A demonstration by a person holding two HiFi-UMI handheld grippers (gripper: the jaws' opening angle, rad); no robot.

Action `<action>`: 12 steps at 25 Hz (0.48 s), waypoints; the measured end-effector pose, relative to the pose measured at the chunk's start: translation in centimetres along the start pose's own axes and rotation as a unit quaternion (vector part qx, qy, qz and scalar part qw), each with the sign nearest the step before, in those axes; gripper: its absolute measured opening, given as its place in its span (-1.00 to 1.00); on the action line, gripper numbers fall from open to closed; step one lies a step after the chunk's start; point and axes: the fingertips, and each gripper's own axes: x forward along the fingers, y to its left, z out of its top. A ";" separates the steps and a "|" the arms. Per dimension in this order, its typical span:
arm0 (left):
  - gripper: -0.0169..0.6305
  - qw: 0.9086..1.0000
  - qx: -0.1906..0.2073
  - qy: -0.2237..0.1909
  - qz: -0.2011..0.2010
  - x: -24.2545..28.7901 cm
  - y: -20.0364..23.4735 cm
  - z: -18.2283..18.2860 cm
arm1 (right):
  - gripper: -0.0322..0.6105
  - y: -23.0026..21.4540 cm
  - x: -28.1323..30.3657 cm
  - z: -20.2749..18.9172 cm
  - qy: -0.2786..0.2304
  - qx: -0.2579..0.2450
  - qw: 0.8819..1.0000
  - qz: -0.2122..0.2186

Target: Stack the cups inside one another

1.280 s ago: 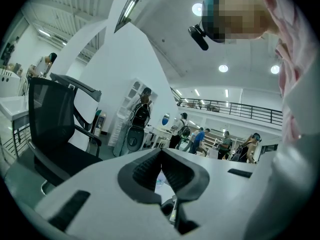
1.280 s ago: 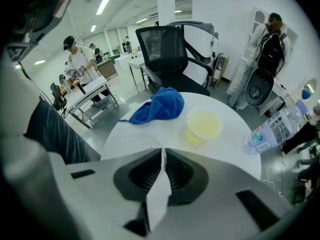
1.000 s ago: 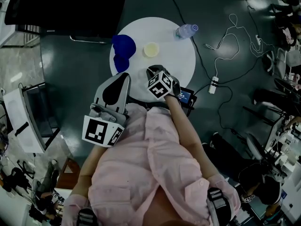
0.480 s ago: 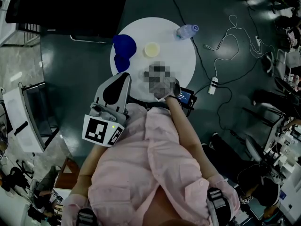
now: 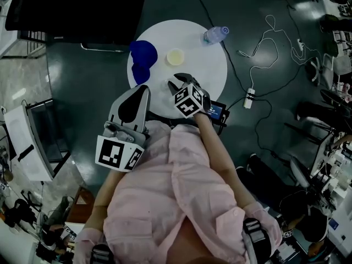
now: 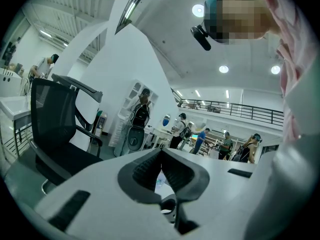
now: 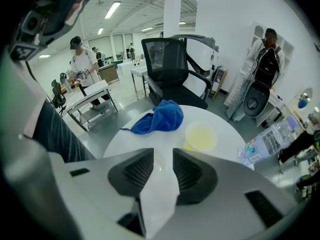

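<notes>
Two grippers are in view at a round white table [image 5: 206, 65]. The right gripper [image 5: 177, 82] points steeply down over the near part of the table, with its marker cube [image 5: 188, 100] on the side toward the person [image 5: 165, 191]. Its jaws have just been opening and now stand moderately apart. In the right gripper view a pale cup [image 7: 157, 184] shows in the gap between them. It is hard to separate from the white tabletop, and the ribbed pads [image 7: 137, 171] do not appear to press on it. A yellow cup [image 5: 175, 56] stands upright farther out on the table, well apart from the right gripper and past its jaw tips. A blue cloth [image 5: 143, 56] lies bunched near the table's left edge, just beside the yellow cup. A bottle [image 5: 214, 34] lies on its side at the far right edge. The left gripper [image 5: 144, 88] is held roughly level at the table's near left edge, clear of all the cups. In the left gripper view its pad tips meet, so its jaws are closed together with nothing clamped between them. That view looks across the room toward a black chair [image 6: 55, 129] and several standing people. A power strip [image 5: 250, 99] with its cable lies on the dark floor to the right of the table.
</notes>
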 end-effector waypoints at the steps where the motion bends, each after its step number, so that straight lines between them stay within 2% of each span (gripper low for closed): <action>1: -0.89 1.000 0.001 0.000 0.000 0.0 -0.1 0.0 | -0.52 -0.2 -0.5 0.2 -0.007 0.006 1.000 -0.004; 8: -0.89 1.000 0.009 -0.002 -0.004 0.0 -0.6 0.0 | -0.76 -2.1 -4.8 2.5 -0.081 0.052 0.994 -0.058; 12: -0.89 1.000 0.014 -0.003 -0.007 0.0 -0.8 0.0 | -0.79 -2.4 -7.5 3.9 -0.147 0.102 0.981 -0.075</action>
